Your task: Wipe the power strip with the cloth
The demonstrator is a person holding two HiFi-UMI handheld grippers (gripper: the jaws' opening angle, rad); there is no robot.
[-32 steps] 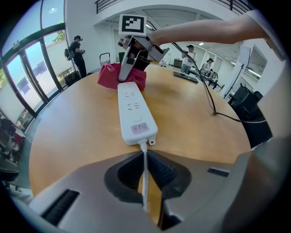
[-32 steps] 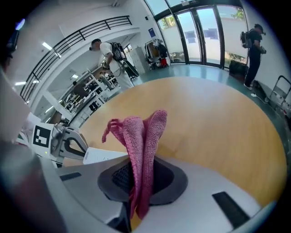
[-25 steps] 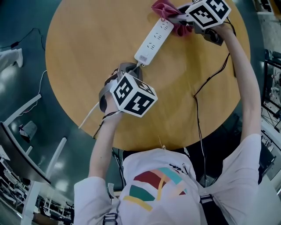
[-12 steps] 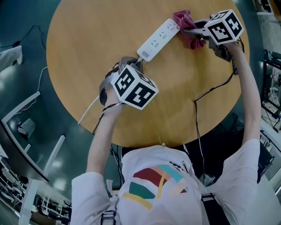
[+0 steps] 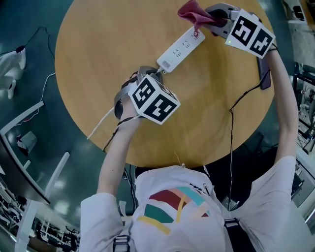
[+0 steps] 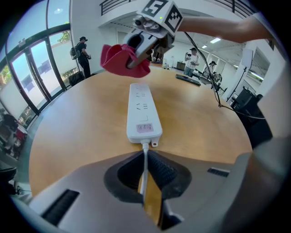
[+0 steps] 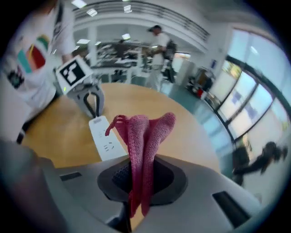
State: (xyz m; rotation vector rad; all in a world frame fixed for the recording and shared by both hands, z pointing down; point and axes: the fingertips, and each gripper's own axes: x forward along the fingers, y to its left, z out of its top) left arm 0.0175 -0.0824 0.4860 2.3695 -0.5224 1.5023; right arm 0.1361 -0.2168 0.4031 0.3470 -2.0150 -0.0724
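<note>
Since a second ago, the right gripper (image 5: 210,19) has come up off the table (image 5: 93,49) and rolled about its own axis, carrying the cloth (image 5: 193,14) with it. Earlier the cloth lay bunched on the wood against the far end of the power strip (image 5: 181,50); now it hangs clear of the surface above that end. The left gripper (image 5: 150,74) has kept its place.

Table, round, wooden: we see it under both grippers, with the strip lying flat on it between the two sets of fingertips.

Power strip, white, sockets up: its cord end sits just ahead of the left fingertips. Its other end lies just below the right fingertips. We note a pink label (image 6: 144,128) near the cord end.

Cloth, red knit: it is folded and pinched between the right fingers (image 7: 163,176), which are closed on it. The loose part stands out beyond the fingertips. In the left gripper view it looks apart from the strip.

Cord (image 6: 145,152), white, thin: it runs from the strip straight back between the left fingers (image 6: 162,171), which are clamped on it just behind the strip. Behind the gripper it trails over the table edge.
</note>
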